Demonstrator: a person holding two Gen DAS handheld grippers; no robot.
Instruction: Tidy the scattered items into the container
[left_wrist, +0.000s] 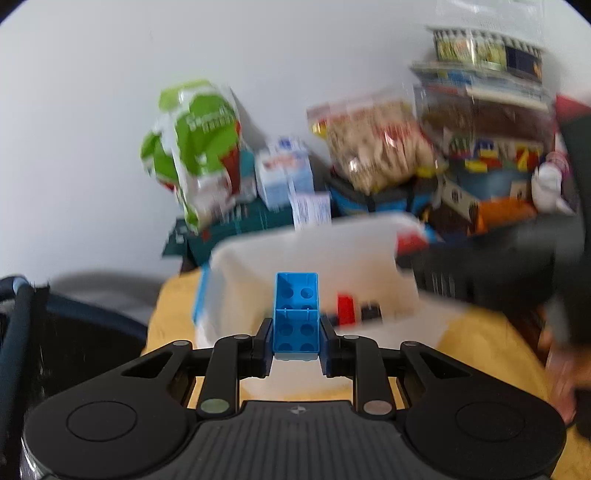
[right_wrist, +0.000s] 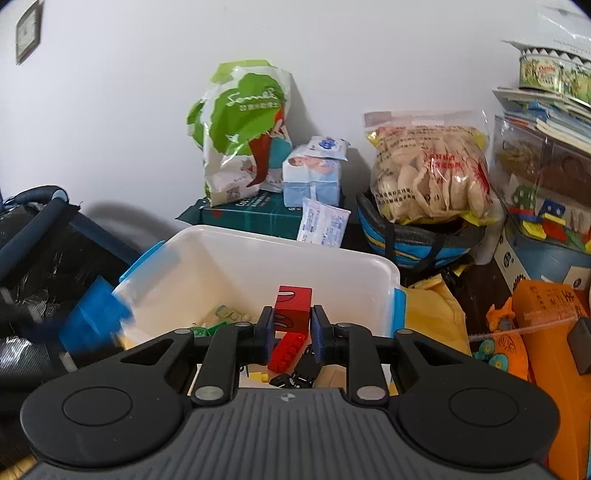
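My left gripper (left_wrist: 296, 332) is shut on a blue brick (left_wrist: 296, 314), held just before the near rim of the white container (left_wrist: 258, 258); this view is blurred. My right gripper (right_wrist: 292, 325) is shut on a red block with a face print (right_wrist: 291, 308), held over the white container (right_wrist: 258, 251). Inside the container lie a red brick (right_wrist: 286, 350), green pieces (right_wrist: 207, 328), black pieces and yellow bits. The blue brick and left gripper show blurred at the container's left edge in the right wrist view (right_wrist: 94, 317).
The container stands on a yellow cloth (right_wrist: 432, 317). Behind it are a green snack bag (right_wrist: 243, 129), a tissue pack (right_wrist: 314, 173), a bag of crackers (right_wrist: 428, 166) on a blue basket and stacked boxes. An orange toy (right_wrist: 535, 332) is at right, a dark bag (right_wrist: 37, 240) at left.
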